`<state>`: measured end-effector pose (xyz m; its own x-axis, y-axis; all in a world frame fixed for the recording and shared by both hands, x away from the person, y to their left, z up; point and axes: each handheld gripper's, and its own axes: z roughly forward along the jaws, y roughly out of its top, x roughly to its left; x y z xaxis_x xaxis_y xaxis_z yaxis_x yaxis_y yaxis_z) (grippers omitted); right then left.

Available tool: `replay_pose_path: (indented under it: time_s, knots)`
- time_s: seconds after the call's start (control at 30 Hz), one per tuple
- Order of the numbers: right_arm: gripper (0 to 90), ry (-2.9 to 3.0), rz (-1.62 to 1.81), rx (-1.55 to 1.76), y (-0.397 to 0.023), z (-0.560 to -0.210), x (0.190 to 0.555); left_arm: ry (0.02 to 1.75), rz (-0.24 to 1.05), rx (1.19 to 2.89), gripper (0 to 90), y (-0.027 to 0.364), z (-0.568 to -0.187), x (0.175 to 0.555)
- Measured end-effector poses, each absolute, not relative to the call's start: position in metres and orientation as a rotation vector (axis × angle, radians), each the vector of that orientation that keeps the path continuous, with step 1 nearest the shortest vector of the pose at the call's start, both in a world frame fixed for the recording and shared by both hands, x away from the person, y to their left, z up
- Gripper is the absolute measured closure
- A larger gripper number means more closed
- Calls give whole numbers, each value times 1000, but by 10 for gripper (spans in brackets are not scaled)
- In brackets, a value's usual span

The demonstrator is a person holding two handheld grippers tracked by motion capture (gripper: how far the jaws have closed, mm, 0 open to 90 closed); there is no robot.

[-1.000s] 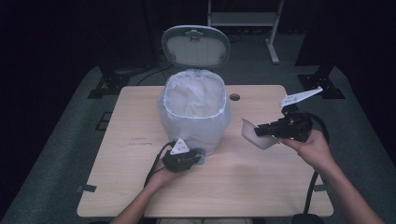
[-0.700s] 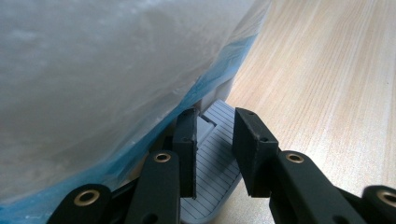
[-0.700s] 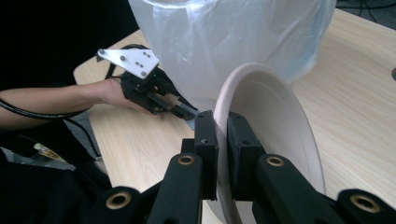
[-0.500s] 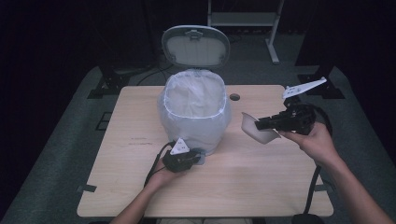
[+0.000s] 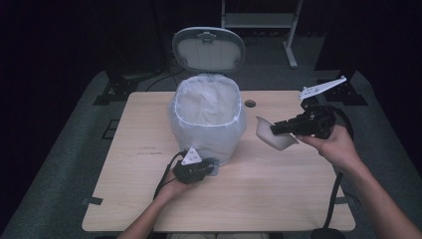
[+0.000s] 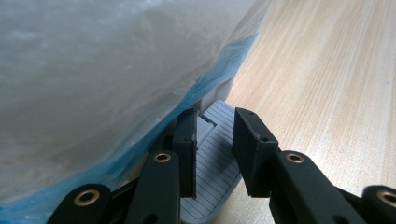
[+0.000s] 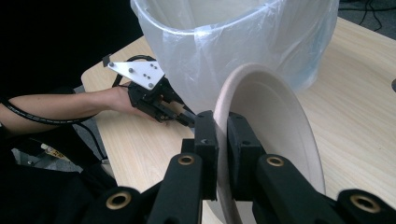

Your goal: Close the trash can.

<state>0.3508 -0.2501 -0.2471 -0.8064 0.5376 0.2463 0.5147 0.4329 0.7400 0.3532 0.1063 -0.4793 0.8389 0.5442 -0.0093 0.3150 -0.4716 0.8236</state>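
We see a pedal bin (image 5: 209, 124) lined with a clear plastic bag (image 7: 243, 51) standing on the wooden table (image 5: 278, 199), toward its far middle. The bin's lid (image 5: 209, 48) is up, standing behind the opening.

Left gripper (image 5: 206, 171) sits low at the near foot of the bin. In the left gripper view its jaws lie over the ribbed grey pedal (image 6: 212, 177), one on each side above it, drawn in as far as they go here yet with a gap between the pads. We can't tell if they pinch the pedal or just rest on it. The bag's blue-tinged hem (image 6: 154, 135) hangs just beside the left jaw.

Right gripper (image 5: 274, 128) is held up to the right of the bin, off the table, pointing toward it. Its jaws are clamped on the rim of a pale bowl (image 7: 275, 135), one pad inside, one outside. The bowl is tilted on edge, hollow facing the table's right side in the high view, and it's near the bin wall but apart from it, below rim level. The bowl looks empty where we can see inside.

In the right gripper view the person's left hand (image 7: 122, 100) and its gripper show farther off by the bin base.

A round cable hole (image 5: 250, 103) sits in the table just right of the bin.
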Motion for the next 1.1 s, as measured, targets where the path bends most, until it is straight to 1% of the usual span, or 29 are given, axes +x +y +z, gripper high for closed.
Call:
replay_pose_path:
  time_s: [0.13,0.2,0.3,0.43,0.5,0.57,0.63,0.7,0.73,0.8,0.87,0.9,1.1]
  knots:
    - [835,2630,1310,940,-248,-238,350,627,318,2101,708,106,-479,353]
    - [835,2615,1405,946,-249,-232,351,626,317,2099,708,106,-479,353]
    - [834,2628,1295,927,-245,-230,352,626,317,2099,709,106,-479,353]
    - [835,2616,1387,929,-243,-221,355,626,317,2099,709,106,-479,353]
    - [834,2626,1286,904,-239,-218,357,626,317,2100,708,106,-479,353]
    - [835,2620,1362,906,-239,-212,358,626,317,2099,709,106,-479,353]
    - [835,2618,1302,882,-235,-203,358,626,317,2099,709,106,-479,353]
    - [835,2619,1365,886,-235,-198,359,625,319,2102,708,106,-479,353]
    - [835,2615,1302,864,-232,-193,358,625,319,2102,709,106,-479,353]
    - [835,2621,1336,861,-230,-187,359,624,318,2103,709,107,-479,353]
    - [834,2620,1280,839,-226,-181,359,624,320,2101,708,106,-480,353]
    - [835,2623,1312,838,-224,-177,360,624,320,2101,708,106,-479,353]
    - [834,2634,1261,805,-211,-159,363,624,320,2101,708,106,-479,353]
